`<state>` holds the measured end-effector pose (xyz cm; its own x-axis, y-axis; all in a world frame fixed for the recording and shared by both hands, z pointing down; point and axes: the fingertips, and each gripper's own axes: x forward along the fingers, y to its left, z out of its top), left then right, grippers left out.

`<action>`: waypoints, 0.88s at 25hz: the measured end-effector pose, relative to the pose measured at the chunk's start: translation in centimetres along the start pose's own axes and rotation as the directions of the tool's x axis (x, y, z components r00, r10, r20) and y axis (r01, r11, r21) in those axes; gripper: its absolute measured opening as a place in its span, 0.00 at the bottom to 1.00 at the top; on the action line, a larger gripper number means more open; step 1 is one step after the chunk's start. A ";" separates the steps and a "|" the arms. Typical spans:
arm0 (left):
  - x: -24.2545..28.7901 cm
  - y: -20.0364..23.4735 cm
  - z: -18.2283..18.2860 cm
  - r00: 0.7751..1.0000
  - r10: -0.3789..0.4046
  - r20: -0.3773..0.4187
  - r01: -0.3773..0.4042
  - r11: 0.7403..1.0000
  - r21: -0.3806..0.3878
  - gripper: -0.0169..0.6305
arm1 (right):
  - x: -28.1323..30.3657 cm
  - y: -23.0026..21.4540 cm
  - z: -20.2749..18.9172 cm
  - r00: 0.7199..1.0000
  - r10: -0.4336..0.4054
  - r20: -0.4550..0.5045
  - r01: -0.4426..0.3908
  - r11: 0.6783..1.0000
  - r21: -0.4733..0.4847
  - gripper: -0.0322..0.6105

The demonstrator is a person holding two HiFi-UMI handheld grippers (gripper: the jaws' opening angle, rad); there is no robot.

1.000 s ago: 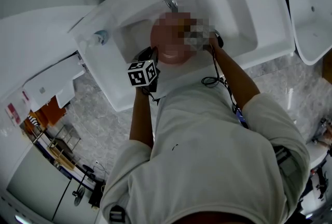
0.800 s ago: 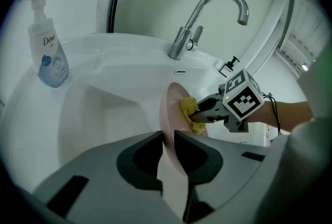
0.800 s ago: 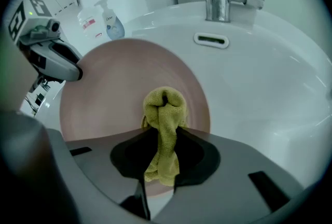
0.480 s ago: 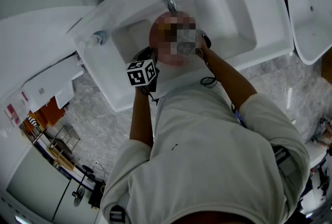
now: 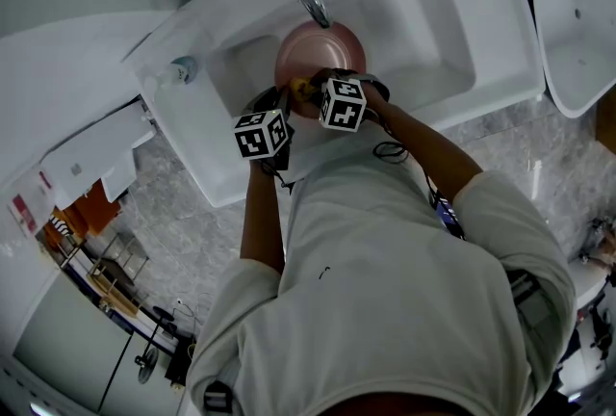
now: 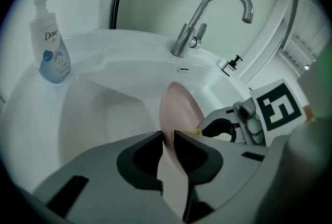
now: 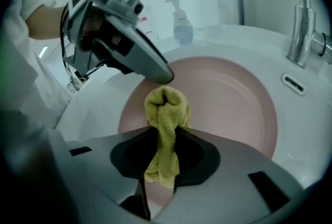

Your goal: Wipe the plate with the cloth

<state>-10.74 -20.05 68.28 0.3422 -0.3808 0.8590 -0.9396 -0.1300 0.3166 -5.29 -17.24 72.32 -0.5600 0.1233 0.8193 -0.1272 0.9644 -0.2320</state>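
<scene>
I'm pinching the pink plate by its rim with my left gripper, my right gripper clamping the yellow cloth at its face.

Plate: pink, round, shallow, with a ring step inside the rim. It stood on edge, tilted, in the white sink basin. The left tool was clamped on its near rim, one jaw on each face.

Cloth: yellow-green terry, bunched into a wad and pinched between the right tool jaws. The wad stuck out past the tips, with a tail hanging back between them. It sat over the plate's inner face, near the lower left edge; contact looked likely but wasn't certain.
</scene>
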 end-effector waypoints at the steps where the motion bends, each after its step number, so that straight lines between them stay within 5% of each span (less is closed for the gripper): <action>1: 0.0 0.1 -0.1 1.000 0.000 -0.002 0.000 1.000 -0.001 0.15 | 0.1 0.6 -0.6 0.999 0.025 -0.026 -0.025 1.000 -0.017 0.19; 5: 0.2 0.1 -0.2 1.000 -0.005 -0.006 0.005 1.000 -0.009 0.15 | -0.1 1.8 -2.5 0.989 0.086 -0.117 -0.095 0.992 -0.081 0.19; 9: 0.2 -0.1 -0.2 1.000 -0.014 -0.004 0.014 1.000 -0.010 0.15 | -0.3 0.7 -5.2 0.979 0.101 -0.179 -0.108 0.994 -0.030 0.19; 22: 1.7 -2.6 1.1 0.998 -0.063 -0.009 0.063 0.997 0.048 0.16 | -2.8 -8.8 -11.8 0.967 -0.040 -0.251 0.100 0.967 0.233 0.19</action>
<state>-7.70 -21.36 68.52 0.4005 -0.3640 0.8409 -0.9155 -0.1976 0.3505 7.06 -23.34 78.27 -0.3310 0.1397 0.9332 -0.3698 0.8907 -0.2644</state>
